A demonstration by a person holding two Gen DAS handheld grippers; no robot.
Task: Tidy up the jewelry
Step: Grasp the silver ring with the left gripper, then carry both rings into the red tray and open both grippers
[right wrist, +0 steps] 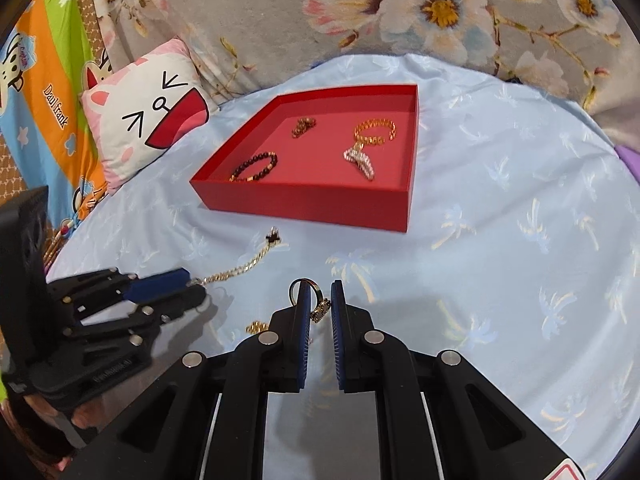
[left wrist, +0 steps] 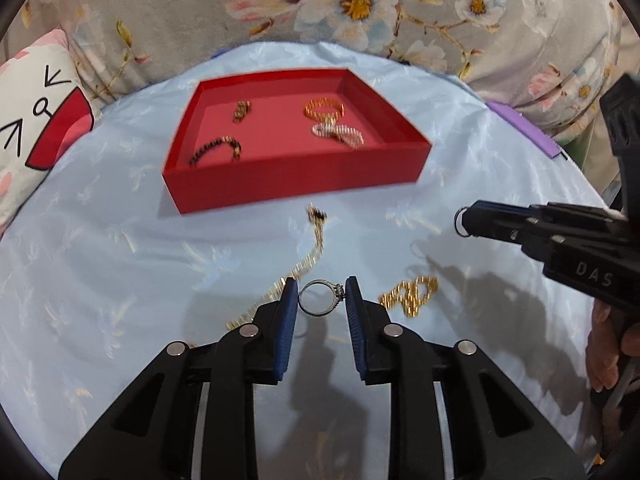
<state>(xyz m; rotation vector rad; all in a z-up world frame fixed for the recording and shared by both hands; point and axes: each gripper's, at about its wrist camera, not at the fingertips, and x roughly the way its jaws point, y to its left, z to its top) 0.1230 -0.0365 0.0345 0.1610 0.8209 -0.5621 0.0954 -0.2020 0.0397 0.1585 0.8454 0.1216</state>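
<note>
A red tray (left wrist: 296, 180) (right wrist: 304, 210) on the light blue cloth holds a dark bead bracelet (left wrist: 218, 148), a gold bracelet (left wrist: 324, 109), a pale stone bracelet (left wrist: 338, 133) and a small gold piece (left wrist: 242, 111). My left gripper (left wrist: 322, 292) is shut on a silver stone ring (left wrist: 320, 298), held by its sides above the cloth. My right gripper (right wrist: 318, 294) is shut on a gold ring (right wrist: 308, 294) with a dark charm; it also shows in the left wrist view (left wrist: 464, 222). A gold chain (left wrist: 308, 256) (right wrist: 240, 268) and a gold bracelet (left wrist: 408, 294) lie on the cloth.
A cat-face cushion (right wrist: 148, 116) lies left of the tray. Floral fabric (left wrist: 320, 8) rises behind the table. A purple edge (left wrist: 524, 128) shows at the right of the cloth. A striped cartoon cloth (right wrist: 44, 92) hangs at far left.
</note>
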